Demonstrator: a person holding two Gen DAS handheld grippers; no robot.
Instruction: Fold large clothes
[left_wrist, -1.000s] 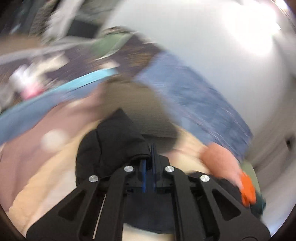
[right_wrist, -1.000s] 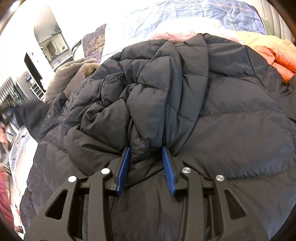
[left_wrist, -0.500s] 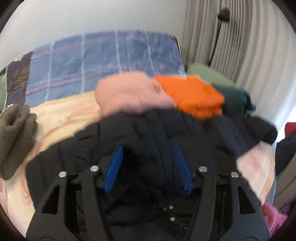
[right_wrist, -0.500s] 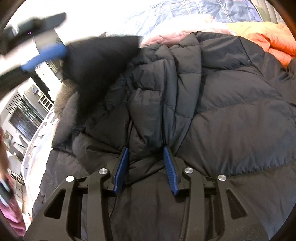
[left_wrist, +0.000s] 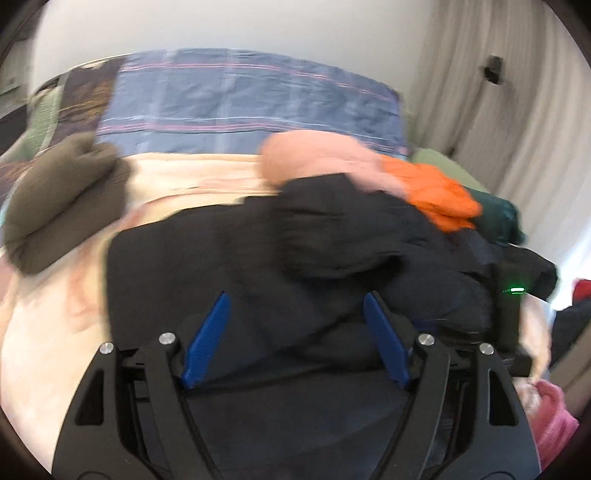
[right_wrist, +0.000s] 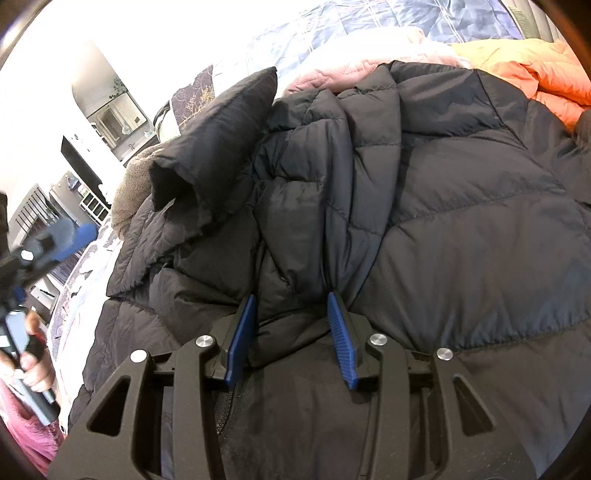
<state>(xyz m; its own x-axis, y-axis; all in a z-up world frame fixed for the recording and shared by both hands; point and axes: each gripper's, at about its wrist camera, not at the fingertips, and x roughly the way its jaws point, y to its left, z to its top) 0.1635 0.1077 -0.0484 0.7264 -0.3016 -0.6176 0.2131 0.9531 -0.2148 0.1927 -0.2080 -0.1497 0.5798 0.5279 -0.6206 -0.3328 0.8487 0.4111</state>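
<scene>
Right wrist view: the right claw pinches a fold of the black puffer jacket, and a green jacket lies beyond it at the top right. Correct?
Not quite. The jacket beyond is orange, not green; the right wrist view shows it. The rest holds: the right claw pinches a fold of the black puffer jacket.

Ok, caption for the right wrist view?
Right gripper pinching a fold of the black jacket on the bed.

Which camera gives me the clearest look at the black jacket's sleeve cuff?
Right wrist: the sleeve cuff is sharp, its opening showing, lying on the black jacket. In the left wrist view the jacket is motion-blurred, so I cannot pick the cuff out.
</scene>
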